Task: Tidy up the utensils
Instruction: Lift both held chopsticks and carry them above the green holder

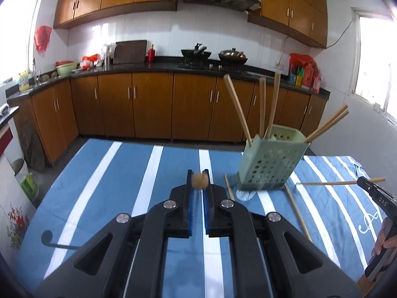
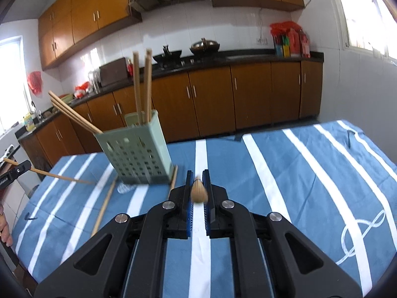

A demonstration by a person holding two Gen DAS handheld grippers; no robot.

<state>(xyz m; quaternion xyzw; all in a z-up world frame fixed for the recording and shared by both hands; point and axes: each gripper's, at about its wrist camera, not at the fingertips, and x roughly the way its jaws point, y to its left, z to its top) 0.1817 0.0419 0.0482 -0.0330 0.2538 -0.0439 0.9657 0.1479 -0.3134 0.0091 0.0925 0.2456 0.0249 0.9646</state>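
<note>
Both grippers, left (image 1: 198,178) and right (image 2: 198,181), each pinch a chopstick (image 1: 199,183) between their fingers above the striped desk (image 1: 111,173); the green holder (image 1: 269,159) stands near the far edge, open cloth all around

Daylight floods both views from windows (image 1: 377,59) at the sides, blown out to white glare. The wall tiles (image 1: 104,28) carry soft reflections. Fisheye bending curves the cabinets (image 2: 82,15), and dark vignetting rims each frame. The chopstick ends (image 2: 199,193) nearest the lenses are blurred, perhaps from motion. Shadows are faint.
</note>
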